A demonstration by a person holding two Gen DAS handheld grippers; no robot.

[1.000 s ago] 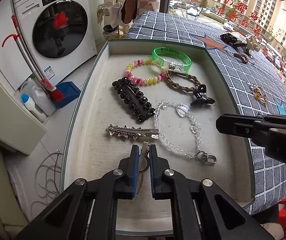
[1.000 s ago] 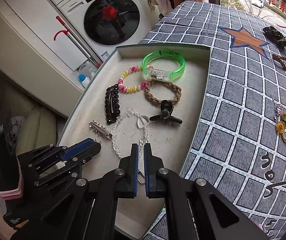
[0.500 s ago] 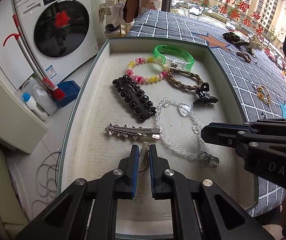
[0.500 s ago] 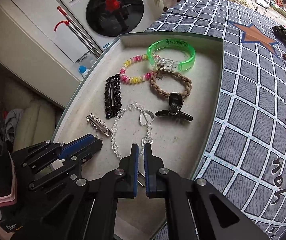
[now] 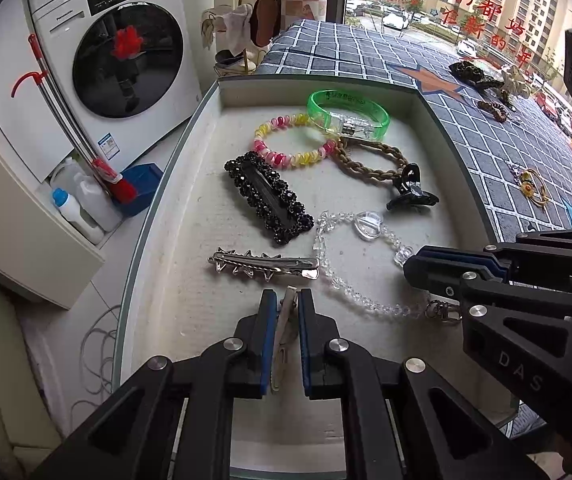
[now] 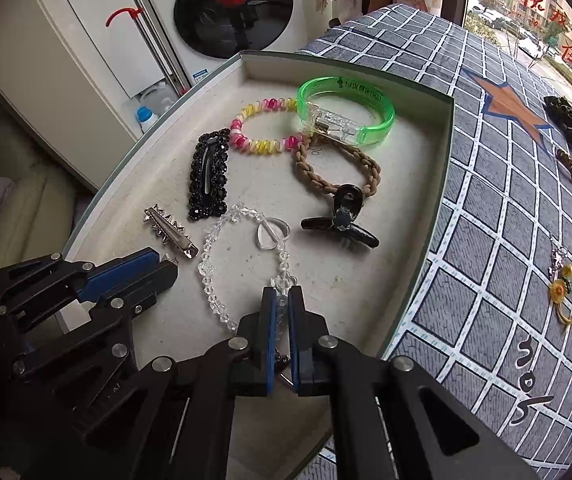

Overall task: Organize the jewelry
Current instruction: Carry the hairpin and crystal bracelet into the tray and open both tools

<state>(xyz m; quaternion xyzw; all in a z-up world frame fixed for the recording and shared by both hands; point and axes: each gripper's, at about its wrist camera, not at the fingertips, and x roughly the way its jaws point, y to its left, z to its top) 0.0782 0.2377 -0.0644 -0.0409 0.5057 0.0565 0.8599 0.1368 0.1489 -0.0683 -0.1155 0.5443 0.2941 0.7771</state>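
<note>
A shallow grey-green tray [image 5: 318,80] holds several pieces. Among them are a green bangle [image 5: 346,114], a pink-yellow coil tie [image 5: 292,140], a brown braided tie [image 5: 370,160] and a black claw clip [image 5: 410,192]. A black rhinestone clip [image 5: 268,196], a spiked silver clip [image 5: 262,264] and a clear crystal bracelet [image 5: 350,292] lie nearer. My left gripper [image 5: 287,296] is shut on a slim pale metal hair clip [image 5: 284,320], just above the tray's near floor. My right gripper [image 6: 282,292] is shut, its tips right over the crystal bracelet [image 6: 210,264] near the clasp [image 5: 442,310]. Whether they touch it is unclear.
The tray sits at the left end of a checked grey tablecloth [image 6: 506,200]. On the cloth lie a gold flower bangle [image 6: 568,292] and dark beaded pieces [image 6: 570,120]. Beyond the table edge stand a washing machine [image 5: 126,52], a red-handled mop [image 5: 74,128] and bottles [image 5: 74,208] on the floor.
The right gripper has come in from the right and sunk until its tips are over the bracelet's near strand. The left gripper and its clip have stayed put.
</note>
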